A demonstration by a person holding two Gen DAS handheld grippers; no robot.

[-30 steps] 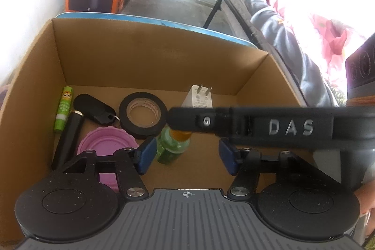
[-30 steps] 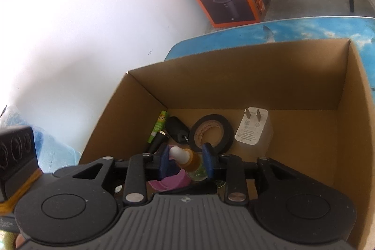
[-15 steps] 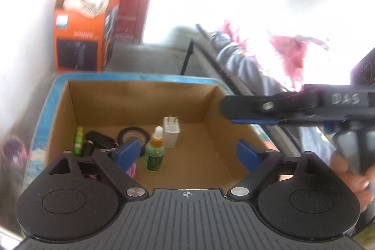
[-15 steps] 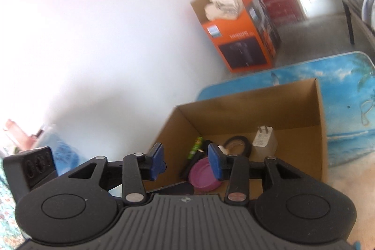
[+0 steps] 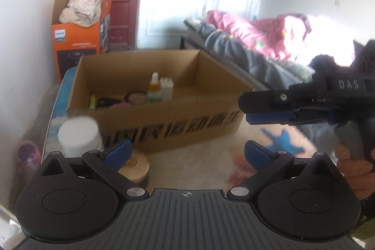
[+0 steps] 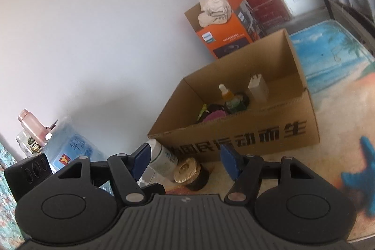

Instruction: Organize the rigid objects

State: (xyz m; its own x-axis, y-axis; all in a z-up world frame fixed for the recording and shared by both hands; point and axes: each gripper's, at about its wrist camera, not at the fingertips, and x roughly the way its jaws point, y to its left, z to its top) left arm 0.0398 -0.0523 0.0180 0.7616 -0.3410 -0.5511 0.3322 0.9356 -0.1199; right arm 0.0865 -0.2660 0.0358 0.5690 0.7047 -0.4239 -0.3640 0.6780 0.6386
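A cardboard box (image 5: 168, 118) (image 6: 257, 132) stands on the table. In it are a dropper bottle (image 5: 154, 88) (image 6: 228, 97) standing upright, a white charger (image 5: 166, 88) (image 6: 257, 88), a tape roll (image 5: 134, 97), a purple lid (image 6: 215, 115) and a green tube (image 5: 92, 102). My left gripper (image 5: 187, 152) is open and empty, well back from the box. My right gripper (image 6: 184, 161) is open and empty; it also shows from the side in the left wrist view (image 5: 269, 107). A white jar (image 5: 79, 135) (image 6: 161, 156) and a gold-topped round object (image 5: 136, 166) (image 6: 189, 172) sit in front of the box.
An orange appliance carton (image 5: 79, 39) (image 6: 225, 32) stands by the wall behind. A bed with pink and grey bedding (image 5: 269, 43) lies to the right. Bottles (image 6: 32, 128) and a blue pack (image 6: 70, 147) sit at the table's left.
Both grippers have pulled up and back out of the box. The right gripper let go of the dropper bottle, which now stands in the box. Both have opened wider.
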